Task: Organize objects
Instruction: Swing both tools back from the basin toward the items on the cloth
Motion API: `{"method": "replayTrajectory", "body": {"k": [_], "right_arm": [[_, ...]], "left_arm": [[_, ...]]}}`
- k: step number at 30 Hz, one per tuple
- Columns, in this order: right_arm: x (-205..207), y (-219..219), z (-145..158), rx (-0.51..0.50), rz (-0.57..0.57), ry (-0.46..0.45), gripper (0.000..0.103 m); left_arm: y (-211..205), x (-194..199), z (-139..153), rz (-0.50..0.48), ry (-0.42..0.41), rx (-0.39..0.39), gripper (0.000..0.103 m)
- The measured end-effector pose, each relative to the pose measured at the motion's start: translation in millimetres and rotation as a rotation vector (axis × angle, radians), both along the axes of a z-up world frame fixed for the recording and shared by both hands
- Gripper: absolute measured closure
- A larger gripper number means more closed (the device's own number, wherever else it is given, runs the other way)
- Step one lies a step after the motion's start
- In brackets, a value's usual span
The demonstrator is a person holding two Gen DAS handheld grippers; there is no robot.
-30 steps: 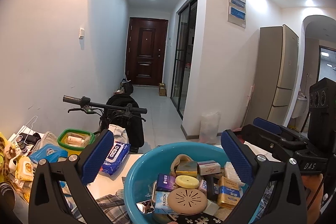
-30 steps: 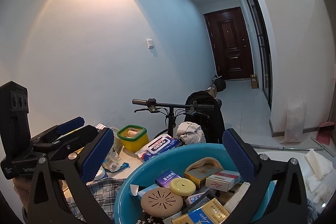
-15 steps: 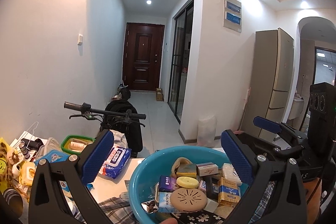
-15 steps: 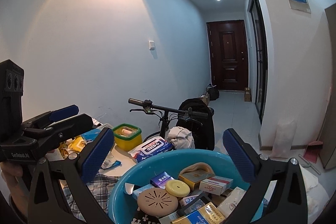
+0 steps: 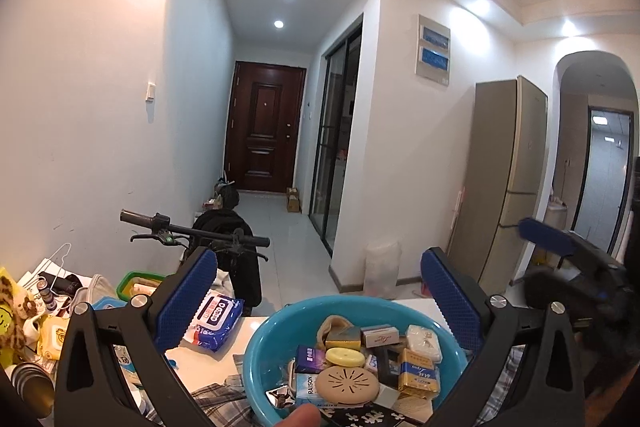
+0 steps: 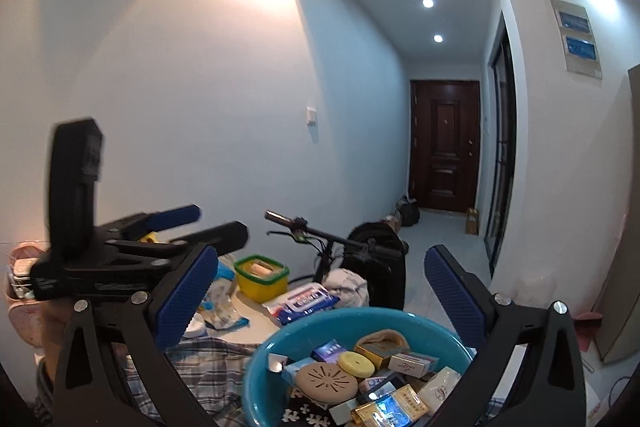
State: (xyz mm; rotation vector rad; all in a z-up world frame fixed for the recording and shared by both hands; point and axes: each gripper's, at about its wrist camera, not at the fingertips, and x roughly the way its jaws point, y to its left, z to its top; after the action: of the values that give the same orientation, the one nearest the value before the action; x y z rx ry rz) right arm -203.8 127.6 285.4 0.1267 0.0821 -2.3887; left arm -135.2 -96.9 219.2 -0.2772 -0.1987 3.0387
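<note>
Both cameras have tipped upward over the last second, so more ceiling shows and the blue basin (image 5: 276, 331) sits lower in each view; the other gripper has also shifted across each picture and blurs a little.

The left gripper (image 5: 316, 301) has its blue-padded fingers spread wide with nothing between them, raised above the basin. The right gripper (image 6: 320, 301) is the same: fingers apart, empty, held over the basin's near side. In the right wrist view the left gripper appears at the left, gripped by a hand (image 6: 52, 323).

The basin stands on the bench (image 5: 208, 361), partly over a plaid cloth (image 6: 208, 363), and is heaped with small goods: a round tan vented disc (image 5: 347, 383), a yellow puck (image 5: 345, 358), small boxes and packets. Beyond it on the bench lie a wet-wipes pack (image 5: 214, 315) and a green-rimmed yellow container (image 6: 262, 275), with more clutter at the far left. A fingertip (image 5: 300, 417) shows at the bottom edge of the left view.

Sorting seems not yet begun: nothing is gripped and the heap looks whole. The next move calls for lowering one gripper into the basin, choosing a top item such as the disc or puck, closing on its edges, and lifting it clear without dragging its neighbours.
</note>
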Motion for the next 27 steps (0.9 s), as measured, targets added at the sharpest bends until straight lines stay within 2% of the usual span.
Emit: {"method": "replayTrajectory", "body": {"k": [8, 13, 15, 18, 21, 27], "right_arm": [[48.2, 30.0, 12.8, -0.089, 0.007, 0.078, 0.000], [76.9, 47.3, -2.0, -0.075, 0.018, 0.104, 0.000], [88.5, 52.8, -16.3, -0.070, 0.022, 0.098, 0.000], [94.2, 54.1, -40.3, -0.051, 0.055, 0.041, 0.000], [97.8, 60.3, -75.6, -0.038, 0.062, -0.006, 0.000], [81.1, 75.8, -149.3, -0.049, 0.036, -0.187, 0.000]], "left_arm": [[1.6, 10.6, 7.5, -0.026, 0.028, 0.015, 0.000], [11.6, 13.5, 9.7, -0.026, 0.037, -0.013, 0.000], [13.6, 14.6, 10.0, -0.025, 0.040, -0.018, 0.000], [18.1, 17.4, 10.2, -0.045, 0.044, -0.008, 0.000], [24.8, 18.9, 11.4, -0.086, 0.042, 0.012, 0.000], [40.5, 21.1, 15.3, -0.159, 0.046, 0.040, 0.000]]}}
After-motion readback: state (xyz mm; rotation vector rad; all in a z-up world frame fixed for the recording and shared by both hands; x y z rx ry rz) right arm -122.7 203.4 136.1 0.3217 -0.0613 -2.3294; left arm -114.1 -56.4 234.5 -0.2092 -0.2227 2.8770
